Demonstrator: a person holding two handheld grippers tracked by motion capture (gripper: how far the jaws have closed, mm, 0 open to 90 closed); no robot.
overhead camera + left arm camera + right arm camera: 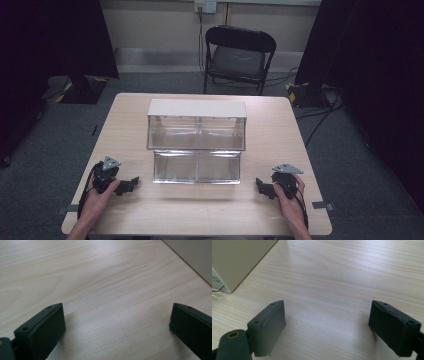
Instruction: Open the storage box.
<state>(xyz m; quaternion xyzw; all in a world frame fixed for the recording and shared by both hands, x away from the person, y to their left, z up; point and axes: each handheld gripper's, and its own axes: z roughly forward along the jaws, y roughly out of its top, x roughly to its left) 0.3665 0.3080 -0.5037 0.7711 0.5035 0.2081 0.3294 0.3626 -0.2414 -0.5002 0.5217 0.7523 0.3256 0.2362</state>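
High view: two claws are resting on the table, each at one side of a clear box.

Left claw (131, 185) is lying under the person's left hand (100, 197) near the front left of the table (210, 210), its jaws pointing inward and standing wide apart with nothing between them; the left claw view is showing bare pale wood between them. Right claw (261, 187) is sitting under the right hand (290, 195) at the front right, released the same way, jaws spread over bare wood and pointing toward the middle. Between the two, nearer the table's middle, a clear two-tier box (196, 142) with a pale lid is standing, apart from both claws. Beyond the table's far edge, a black folding chair (239, 55) is facing it.
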